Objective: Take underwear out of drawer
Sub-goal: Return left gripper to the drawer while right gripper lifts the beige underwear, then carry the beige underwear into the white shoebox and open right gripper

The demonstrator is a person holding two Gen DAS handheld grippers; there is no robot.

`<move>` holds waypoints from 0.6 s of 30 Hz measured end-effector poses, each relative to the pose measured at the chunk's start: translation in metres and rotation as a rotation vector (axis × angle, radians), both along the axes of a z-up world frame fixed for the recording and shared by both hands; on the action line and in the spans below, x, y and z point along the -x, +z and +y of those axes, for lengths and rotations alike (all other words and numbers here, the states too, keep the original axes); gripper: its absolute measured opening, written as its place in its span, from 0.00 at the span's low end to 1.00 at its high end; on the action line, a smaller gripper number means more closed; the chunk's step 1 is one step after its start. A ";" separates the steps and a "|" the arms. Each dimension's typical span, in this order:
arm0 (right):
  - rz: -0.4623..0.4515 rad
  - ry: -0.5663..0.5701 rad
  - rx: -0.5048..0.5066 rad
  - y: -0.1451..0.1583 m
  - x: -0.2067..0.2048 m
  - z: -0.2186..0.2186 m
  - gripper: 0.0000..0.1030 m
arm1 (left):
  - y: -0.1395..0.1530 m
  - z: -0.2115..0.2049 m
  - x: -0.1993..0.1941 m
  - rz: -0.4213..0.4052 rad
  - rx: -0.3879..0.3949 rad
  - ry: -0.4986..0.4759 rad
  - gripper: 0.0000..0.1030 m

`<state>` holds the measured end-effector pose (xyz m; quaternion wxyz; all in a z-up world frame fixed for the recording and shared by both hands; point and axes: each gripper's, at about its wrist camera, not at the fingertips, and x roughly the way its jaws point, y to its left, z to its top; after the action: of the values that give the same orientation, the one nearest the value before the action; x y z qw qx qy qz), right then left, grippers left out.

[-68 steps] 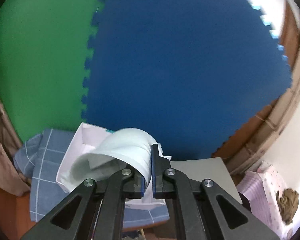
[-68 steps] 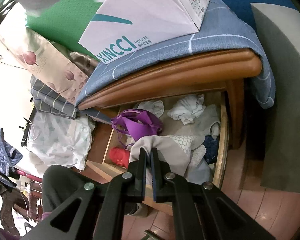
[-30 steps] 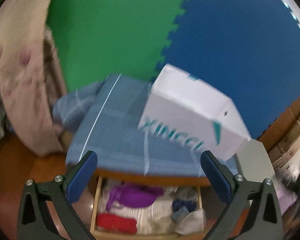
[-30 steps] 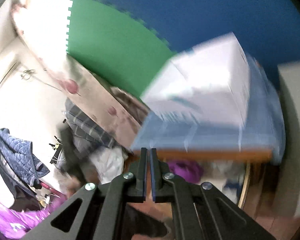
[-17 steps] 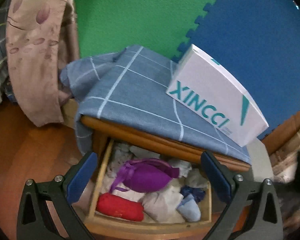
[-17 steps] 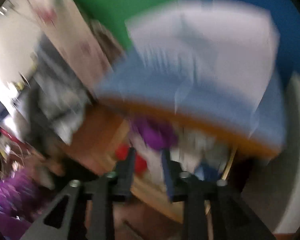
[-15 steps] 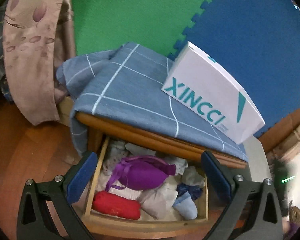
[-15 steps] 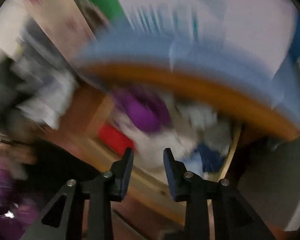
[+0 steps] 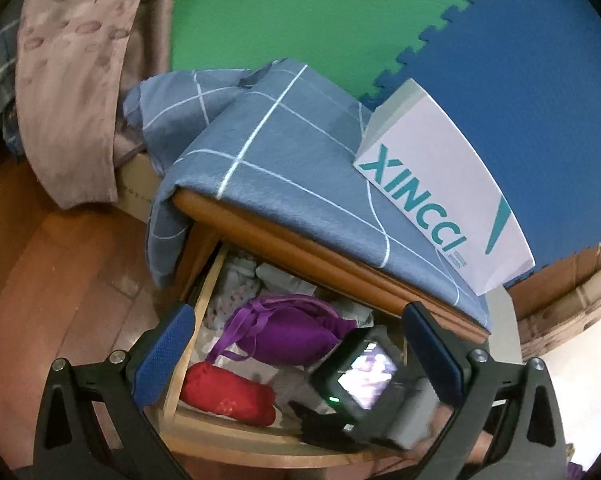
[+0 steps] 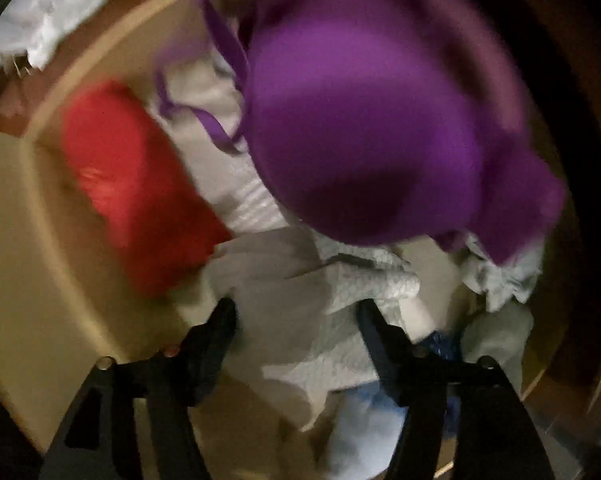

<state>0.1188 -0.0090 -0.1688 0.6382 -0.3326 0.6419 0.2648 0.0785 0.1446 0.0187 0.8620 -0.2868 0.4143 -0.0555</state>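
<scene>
the wooden drawer (image 9: 188,364) is seen pulled out beneath a wooden cabinet top draped with a blue checked cloth (image 9: 284,168), on which a white shoebox printed xincci (image 9: 440,204) is set against a green and blue foam-mat wall. the underwear is found inside the drawer: a purple bra (image 9: 288,332) lies across the middle, a red rolled garment (image 9: 228,394) sits at the front left corner just beside it, and pale grey and white pieces (image 10: 308,300) are bunched underneath and to the right. the left gripper (image 9: 296,354) is held above the drawer front with its blue-padded jaws spread wide and nothing between them. the right gripper (image 10: 296,320) is pointed down into the drawer; its body with the camera screen is seen from the left wrist view at the front right of the drawer, over the pale garments. its jaws have just been opening and stand apart, with the pale grey fabric lying between the fingers; the pads are not seen pressing on it, though the picture is blurred. from the right wrist view the purple bra is seen above the fingers and the red garment to their upper left, neither touched. a dark blue piece (image 10: 440,344) is glimpsed by the right finger.
</scene>
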 end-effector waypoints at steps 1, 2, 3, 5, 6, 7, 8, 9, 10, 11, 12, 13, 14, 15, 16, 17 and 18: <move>0.006 -0.004 -0.016 -0.002 0.000 -0.001 0.66 | -0.001 0.002 0.000 0.003 0.010 0.007 0.99; 0.007 -0.004 -0.021 0.000 0.000 -0.003 0.60 | -0.003 0.005 0.000 0.010 0.022 0.018 0.99; -0.002 0.007 -0.030 0.003 0.000 -0.005 0.46 | -0.004 0.007 -0.001 0.015 0.032 0.027 0.99; -0.027 0.030 -0.043 0.015 0.004 -0.011 0.32 | -0.006 0.013 0.000 0.017 0.068 0.044 0.99; -0.042 0.038 -0.058 0.024 0.008 -0.016 0.28 | -0.007 0.014 0.000 0.016 0.077 0.050 0.99; -0.052 0.044 -0.071 0.030 0.012 -0.021 0.28 | -0.007 0.015 0.000 0.020 0.081 0.055 0.99; -0.058 0.045 -0.083 0.035 0.015 -0.023 0.27 | -0.007 0.014 0.000 0.025 0.083 0.056 0.99; -0.077 0.038 -0.107 0.045 0.022 -0.030 0.27 | -0.007 0.014 0.000 0.025 0.081 0.055 0.99; -0.094 0.036 -0.130 0.054 0.026 -0.034 0.27 | -0.006 0.014 0.001 0.021 0.076 0.057 0.99; -0.111 0.030 -0.156 0.063 0.030 -0.038 0.27 | -0.005 0.012 0.001 0.018 0.057 0.055 0.99; -0.128 0.011 -0.182 0.076 0.035 -0.043 0.27 | -0.005 0.010 0.000 0.018 0.045 0.051 0.99; -0.151 -0.018 -0.217 0.092 0.038 -0.051 0.27 | -0.004 0.007 -0.001 0.020 0.029 0.044 0.99; -0.167 -0.037 -0.246 0.104 0.040 -0.054 0.27 | -0.004 0.005 -0.001 0.020 0.016 0.041 0.99; -0.195 -0.068 -0.303 0.127 0.046 -0.063 0.27 | -0.003 0.004 -0.001 0.017 0.004 0.040 0.99; -0.219 -0.093 -0.344 0.145 0.050 -0.069 0.27 | -0.003 0.002 0.000 0.014 -0.003 0.037 0.99; -0.235 -0.109 -0.369 0.160 0.049 -0.074 0.27 | -0.002 0.000 0.000 0.009 -0.015 0.034 0.99; -0.261 -0.129 -0.414 0.181 0.053 -0.080 0.27 | -0.001 -0.001 0.000 0.008 -0.030 0.031 0.99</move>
<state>0.0654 -0.0893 0.0122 0.7858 -0.1848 0.5059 0.3041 0.0788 0.1432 0.0180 0.8652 -0.2805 0.4141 -0.0346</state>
